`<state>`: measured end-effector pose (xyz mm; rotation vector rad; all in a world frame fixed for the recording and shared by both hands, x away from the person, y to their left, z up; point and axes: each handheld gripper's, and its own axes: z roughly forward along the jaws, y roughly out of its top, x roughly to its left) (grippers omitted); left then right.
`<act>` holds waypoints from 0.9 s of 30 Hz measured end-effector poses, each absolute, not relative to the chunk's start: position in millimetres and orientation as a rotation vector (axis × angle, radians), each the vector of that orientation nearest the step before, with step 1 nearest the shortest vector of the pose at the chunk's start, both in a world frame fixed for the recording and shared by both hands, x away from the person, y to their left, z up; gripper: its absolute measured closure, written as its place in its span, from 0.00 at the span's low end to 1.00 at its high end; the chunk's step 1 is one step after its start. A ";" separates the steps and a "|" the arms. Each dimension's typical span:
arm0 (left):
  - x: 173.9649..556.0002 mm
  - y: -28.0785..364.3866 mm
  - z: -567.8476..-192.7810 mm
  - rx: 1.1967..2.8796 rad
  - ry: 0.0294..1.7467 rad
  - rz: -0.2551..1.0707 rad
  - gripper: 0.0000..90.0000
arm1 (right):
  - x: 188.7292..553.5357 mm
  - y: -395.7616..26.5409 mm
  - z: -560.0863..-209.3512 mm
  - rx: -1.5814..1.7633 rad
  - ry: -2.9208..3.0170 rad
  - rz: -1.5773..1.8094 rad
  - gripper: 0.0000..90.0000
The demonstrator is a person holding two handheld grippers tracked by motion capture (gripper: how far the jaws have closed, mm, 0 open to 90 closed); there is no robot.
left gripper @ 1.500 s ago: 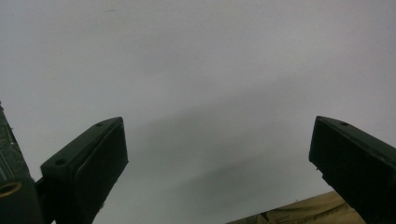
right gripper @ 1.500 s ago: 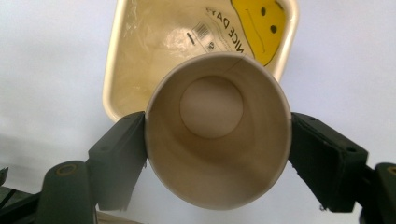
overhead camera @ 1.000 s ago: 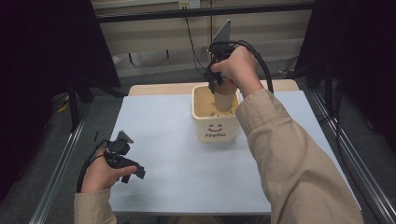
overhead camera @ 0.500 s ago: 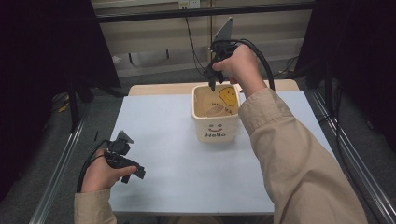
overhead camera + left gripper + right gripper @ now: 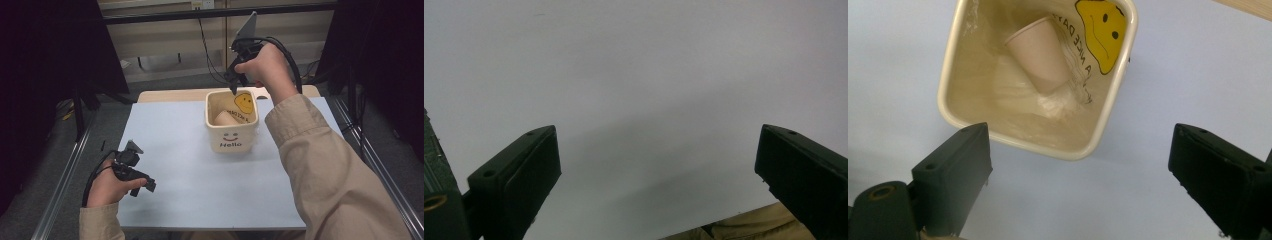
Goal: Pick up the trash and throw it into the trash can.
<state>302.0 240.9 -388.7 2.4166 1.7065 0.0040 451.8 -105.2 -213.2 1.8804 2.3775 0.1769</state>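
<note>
A cream square bin with a smiley and "Hello" on its front stands on the table, right of centre. A tan paper cup lies tilted inside it, also seen from above as the cup in the bin. My right gripper hangs above the bin's far rim, pointing down. Its jaws have just been opening and stand apart, with nothing between them. My left gripper rests low over the table's near left, open and holding nothing.
A pale blue sheet covers the table, with a wooden edge behind it. Metal rails run along both sides. Cables hang at the back. The person's beige sleeve crosses the right side.
The right hand has risen from the bin's mouth and its jaws have spread apart. The cup now lies loose inside the bin. The left hand has stayed still.
</note>
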 end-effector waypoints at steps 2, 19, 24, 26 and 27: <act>302.3 240.9 -387.3 2.424 1.697 -0.004 0.05 | 449.6 -107.8 -211.6 1.886 2.372 0.166 0.11; 303.5 238.1 -388.7 2.445 1.688 0.016 0.05 | 445.2 -127.2 -166.7 1.911 2.333 0.217 0.11; 302.2 239.0 -388.8 2.438 1.699 0.008 0.05 | 443.4 -128.9 -162.5 1.895 2.347 0.219 0.11; 302.3 239.6 -388.5 2.443 1.695 0.013 0.05 | 442.0 -129.9 -162.9 1.887 2.344 0.211 0.11; 302.1 239.9 -388.5 2.443 1.694 0.010 0.05 | 441.4 -130.4 -162.9 1.882 2.344 0.208 0.11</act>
